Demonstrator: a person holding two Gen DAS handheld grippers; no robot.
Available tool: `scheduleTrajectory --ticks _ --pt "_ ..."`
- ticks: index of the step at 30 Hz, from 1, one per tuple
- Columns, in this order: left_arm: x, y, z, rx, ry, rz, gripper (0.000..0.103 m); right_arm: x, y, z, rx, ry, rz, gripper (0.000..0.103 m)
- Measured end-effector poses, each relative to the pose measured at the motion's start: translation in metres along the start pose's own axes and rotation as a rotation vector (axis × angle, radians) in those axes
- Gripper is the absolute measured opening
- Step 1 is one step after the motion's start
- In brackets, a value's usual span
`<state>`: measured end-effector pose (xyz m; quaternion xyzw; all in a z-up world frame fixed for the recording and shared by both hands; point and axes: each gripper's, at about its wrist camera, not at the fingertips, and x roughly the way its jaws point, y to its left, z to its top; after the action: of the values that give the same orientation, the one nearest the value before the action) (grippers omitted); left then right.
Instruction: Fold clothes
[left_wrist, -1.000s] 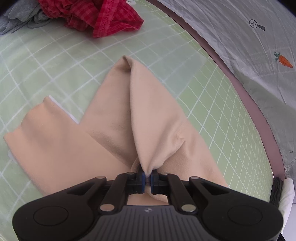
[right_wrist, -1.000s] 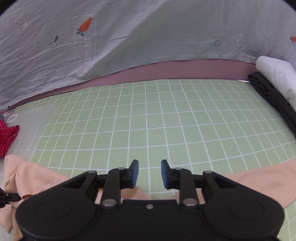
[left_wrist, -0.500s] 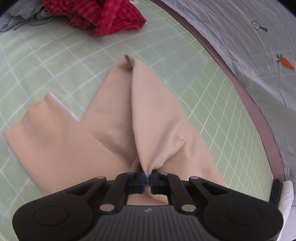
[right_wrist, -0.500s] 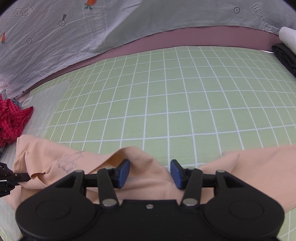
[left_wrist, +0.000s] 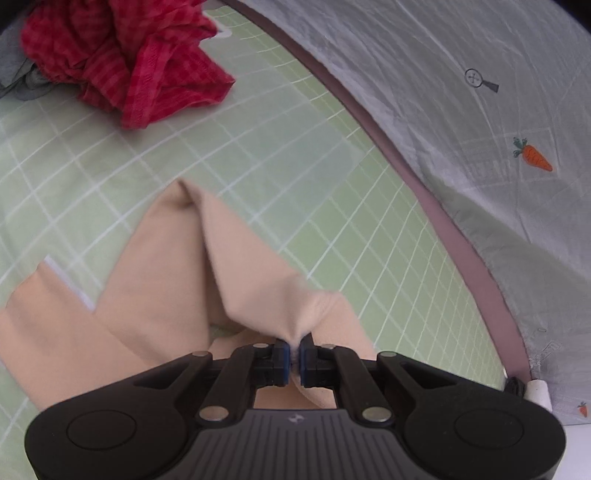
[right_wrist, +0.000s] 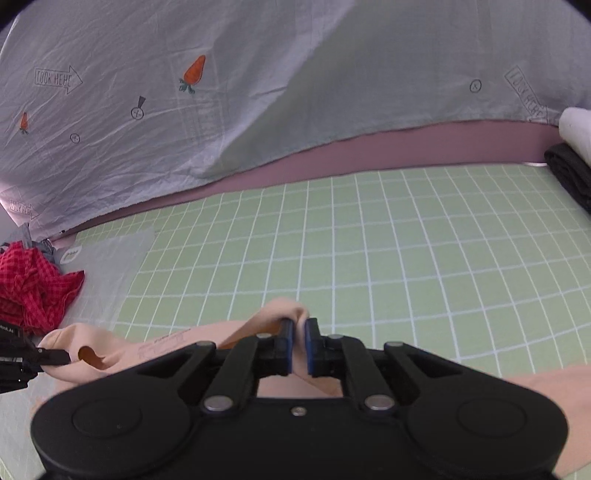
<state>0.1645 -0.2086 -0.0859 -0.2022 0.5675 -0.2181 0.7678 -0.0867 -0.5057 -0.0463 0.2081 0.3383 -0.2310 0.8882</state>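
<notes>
My left gripper (left_wrist: 294, 357) and right gripper (right_wrist: 299, 345) each pinch the soft peach garment (left_wrist: 155, 288) half-lifted off the green gridded mat (right_wrist: 369, 240), its fold unfinished, while the crumpled red checked cloth (left_wrist: 122, 55) lies unfolded.

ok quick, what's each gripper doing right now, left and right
Left gripper: shut on the peach garment, pinching a raised fold.
Right gripper: shut on the same garment's edge, a sliver of gap showing between the pads.
</notes>
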Motion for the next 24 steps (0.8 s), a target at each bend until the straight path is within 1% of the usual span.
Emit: scheduleTrajectory --ticks 3,4,5,6,7,8,9,10,11,13,16,18,20,22,24 --pt "0.004 -0.019 0.018 0.012 -0.022 -0.025 0.007 0.012 0.004 0.036 -0.052 -0.108 -0.05 0.007" --pt "0.011 -0.03 0.028 0.037 -0.036 -0.005 0.013 0.018 0.005 0.047 -0.068 -0.143 -0.075 0.009" --pt "0.02 -0.042 0.038 0.066 -0.05 0.033 0.021 0.026 0.007 0.056 -0.085 -0.164 -0.105 0.011" --pt "0.026 -0.051 0.043 0.1 -0.061 0.059 0.024 0.035 0.011 0.063 -0.104 -0.175 -0.147 0.017" --pt "0.028 -0.057 0.045 0.138 -0.07 0.076 0.029 0.041 0.014 0.068 -0.124 -0.17 -0.194 0.032" --pt "0.031 -0.062 0.047 0.176 -0.079 0.093 0.038 0.044 0.015 0.07 -0.135 -0.166 -0.222 0.037" --pt "0.031 -0.065 0.047 0.208 -0.088 0.104 0.042 0.045 0.014 0.071 -0.137 -0.165 -0.239 0.036" --pt "0.03 -0.063 0.043 0.232 -0.094 0.115 0.051 0.043 0.012 0.068 -0.123 -0.166 -0.235 0.037" --pt "0.028 -0.059 0.038 0.254 -0.097 0.13 0.056 0.04 0.011 0.062 -0.113 -0.157 -0.227 0.04" --pt "0.027 -0.048 0.028 0.292 -0.094 0.166 0.056 0.034 0.009 0.042 -0.107 -0.127 -0.221 0.043" --pt "0.024 -0.022 0.009 0.312 -0.049 0.247 0.056 0.031 0.009 0.007 -0.102 -0.048 -0.222 0.043" --pt "0.018 -0.004 -0.002 0.329 -0.033 0.29 0.056 0.029 0.009 -0.018 -0.094 0.01 -0.22 0.043" --pt "0.006 0.015 -0.014 0.347 -0.025 0.355 0.056 0.024 0.008 -0.042 -0.075 0.061 -0.223 0.043" --pt "-0.014 0.036 -0.022 0.327 -0.027 0.401 0.056 0.016 0.01 -0.066 -0.051 0.1 -0.234 0.044" --pt "-0.032 0.057 -0.029 0.287 -0.033 0.419 0.056 0.006 0.014 -0.088 -0.043 0.126 -0.233 0.046"
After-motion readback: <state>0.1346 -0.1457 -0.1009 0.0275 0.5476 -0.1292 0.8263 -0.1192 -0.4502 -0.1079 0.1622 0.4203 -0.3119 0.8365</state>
